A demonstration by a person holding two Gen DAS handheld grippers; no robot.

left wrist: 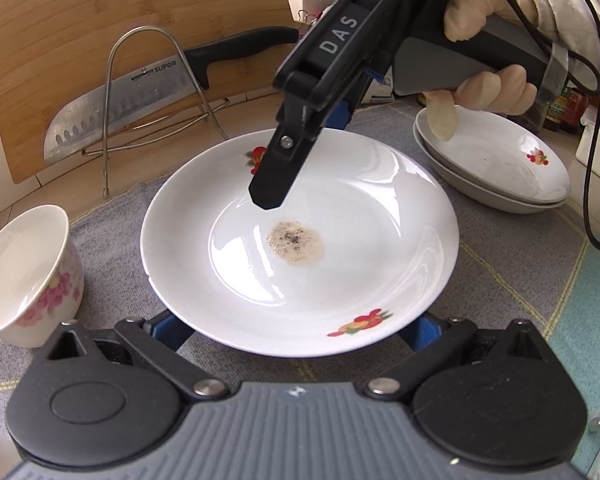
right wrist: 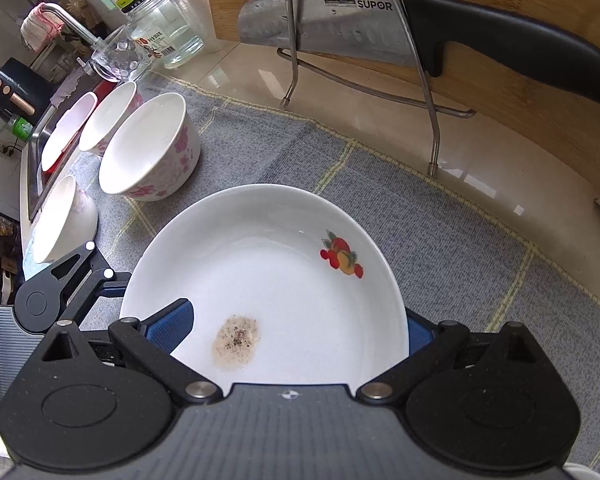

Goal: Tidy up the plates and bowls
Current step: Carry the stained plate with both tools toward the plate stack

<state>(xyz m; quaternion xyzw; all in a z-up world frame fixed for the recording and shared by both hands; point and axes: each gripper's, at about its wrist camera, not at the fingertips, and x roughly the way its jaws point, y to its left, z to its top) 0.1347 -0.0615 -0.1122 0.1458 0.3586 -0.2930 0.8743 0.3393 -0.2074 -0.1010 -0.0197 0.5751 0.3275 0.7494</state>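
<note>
A white plate (left wrist: 300,240) with red fruit prints and a brownish speckled stain (left wrist: 295,245) in its middle is at the centre of a grey cloth mat (left wrist: 112,232) that covers the surface.

The right hand-held gripper (right wrist: 296,322) is open wide around the near part of this plate in its own view. One blue pad (right wrist: 170,326) lies over the inside of the plate on the left, and the other pad (right wrist: 418,334) is outside the rim on the right. The pads do not press the plate together. In the left wrist view this same hand-held gripper comes down from the far right, and its black finger (left wrist: 274,178) points into the plate.

The left hand-held gripper (left wrist: 300,330) is also open wide. Its blue fingers (left wrist: 168,330) are mostly hidden under the near rim of the plate, so I cannot tell if they touch it.

Two more plates (left wrist: 496,164) are stacked at the far right. One floral bowl (left wrist: 28,276) stands left of the plate in the left wrist view. In the right wrist view, a large floral bowl (right wrist: 150,148) stands on the mat with three others near it. A knife (left wrist: 112,116) leans in a wire rack (left wrist: 148,100) against a wooden cutting board (left wrist: 100,20) at the far side.
</note>
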